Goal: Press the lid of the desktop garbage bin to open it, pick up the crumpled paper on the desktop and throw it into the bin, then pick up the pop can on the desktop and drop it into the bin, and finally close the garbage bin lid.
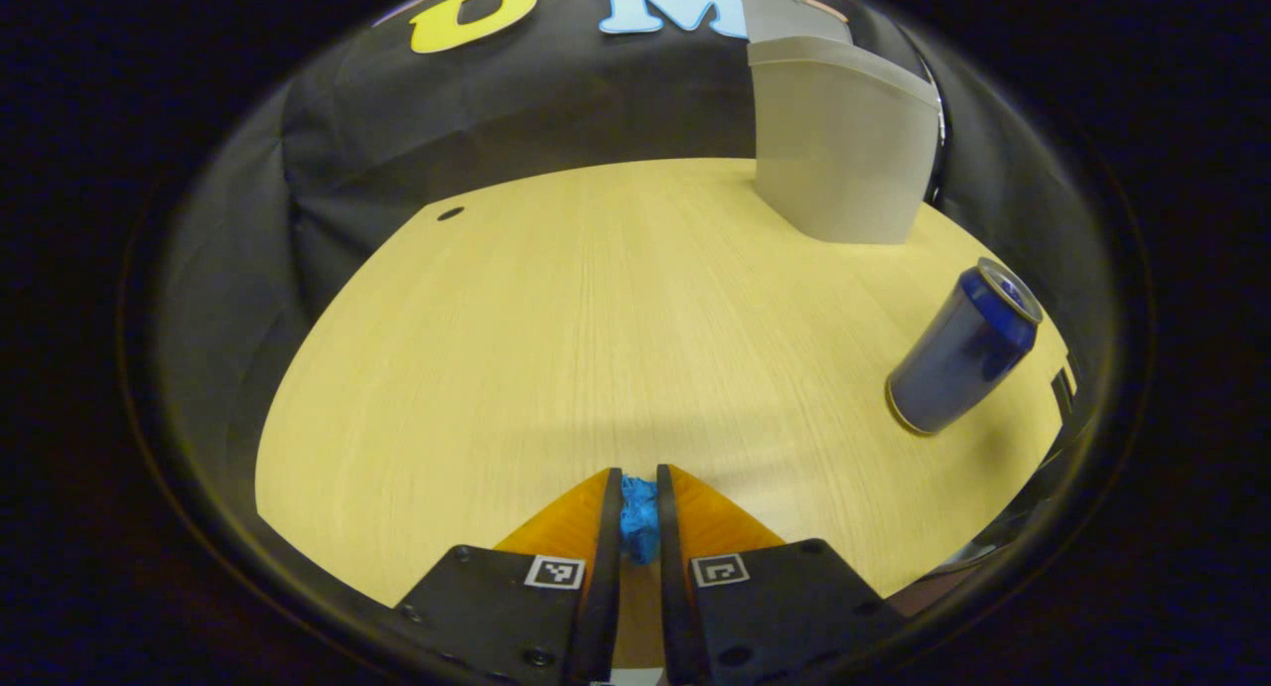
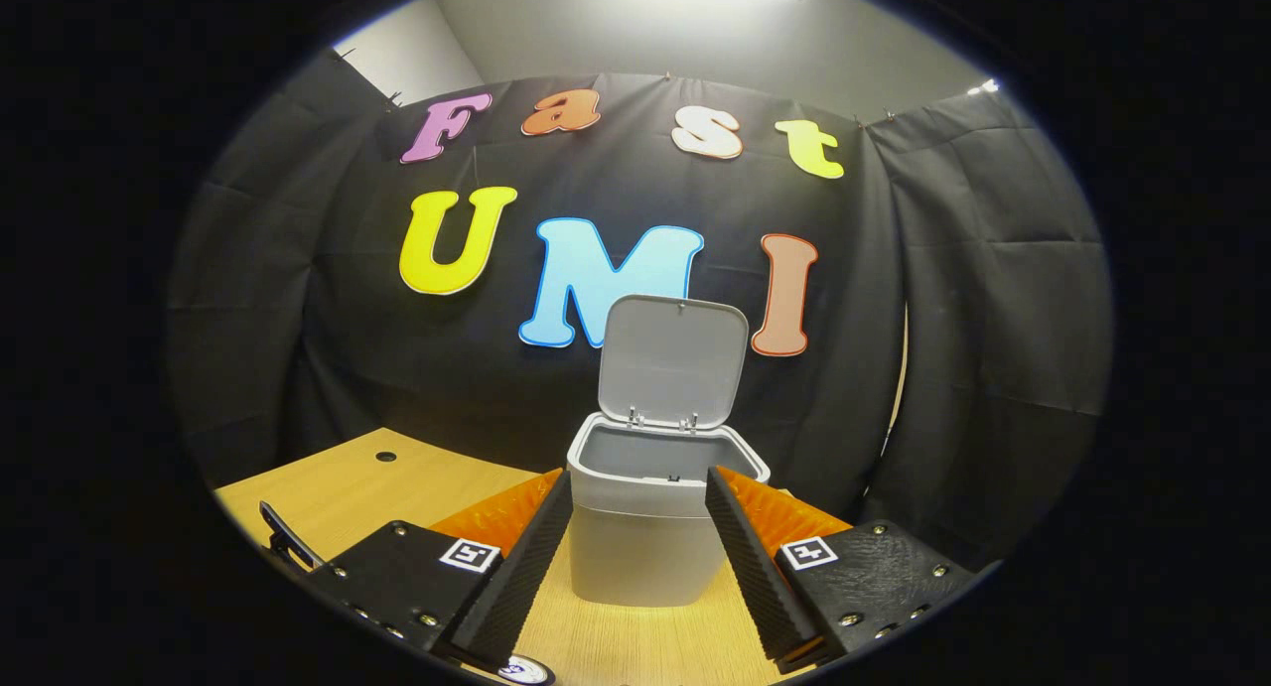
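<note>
Item, nearest: my left gripper (image 1: 635, 492), low over the table (image 1: 556, 309), fingers drawn narrow with the crumpled paper (image 1: 639, 529), a blue wad, pinched between both of them. It sits close to the wood; whether it touches the surface I cannot tell from this angle.

Item, at two o'clock in the left gripper view: the pop can (image 1: 965, 348), blue, standing on the table well apart from my fingers, its top leaning outward in the lens. Nothing lies between it and the paper.

Item, at one o'clock beyond the can: the garbage bin (image 1: 839, 140), pale grey, at the table's far edge, seen from its side.

Item, at eleven o'clock, far: a small dark hole (image 1: 450, 213) in the tabletop near the cloth wall.

Item, my right gripper (image 2: 635, 492): held level and pointed at the bin (image 2: 645, 527), fingers spread wide with nothing between them, the bin's body just beyond the tips.

Item, right gripper view: the lid (image 2: 673, 358) stands upright at twelve o'clock on its rear hinges, the bin's mouth open.
</note>
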`<state>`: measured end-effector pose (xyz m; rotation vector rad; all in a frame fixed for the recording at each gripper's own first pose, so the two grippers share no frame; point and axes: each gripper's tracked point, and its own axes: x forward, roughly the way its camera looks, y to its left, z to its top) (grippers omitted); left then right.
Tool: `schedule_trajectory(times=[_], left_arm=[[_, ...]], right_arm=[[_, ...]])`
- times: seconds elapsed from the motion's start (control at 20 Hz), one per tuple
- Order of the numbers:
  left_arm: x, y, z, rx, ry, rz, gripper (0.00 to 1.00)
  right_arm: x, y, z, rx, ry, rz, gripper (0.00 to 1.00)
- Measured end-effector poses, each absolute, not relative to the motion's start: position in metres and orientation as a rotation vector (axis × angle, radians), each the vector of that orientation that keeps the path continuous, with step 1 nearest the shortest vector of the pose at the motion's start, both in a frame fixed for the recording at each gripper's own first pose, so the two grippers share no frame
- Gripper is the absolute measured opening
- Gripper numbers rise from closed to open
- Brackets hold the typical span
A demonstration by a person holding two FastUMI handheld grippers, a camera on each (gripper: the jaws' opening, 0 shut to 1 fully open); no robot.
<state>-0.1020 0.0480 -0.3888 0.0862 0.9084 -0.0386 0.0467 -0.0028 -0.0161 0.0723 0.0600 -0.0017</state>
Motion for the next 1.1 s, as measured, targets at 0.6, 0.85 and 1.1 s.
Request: schedule_trajectory(times=[0.6, 0.85, 1.1], left_arm=[[-0.051, 0.055, -0.315, 0.000, 0.674, 0.001, 0.16], [-0.016, 0.029, -0.252, 0.027, 0.520, -0.046, 0.16], [0.016, -0.009, -0.189, 0.040, 0.399, -0.102, 0.16]], right_arm=[[0.040, -0.033, -0.010, 0.101, 0.021, -0.048, 0.88], [0.037, -0.044, -0.017, 0.125, 0.018, -0.063, 0.88], [0.031, -0.055, -0.029, 0.120, 0.025, -0.072, 0.88]])
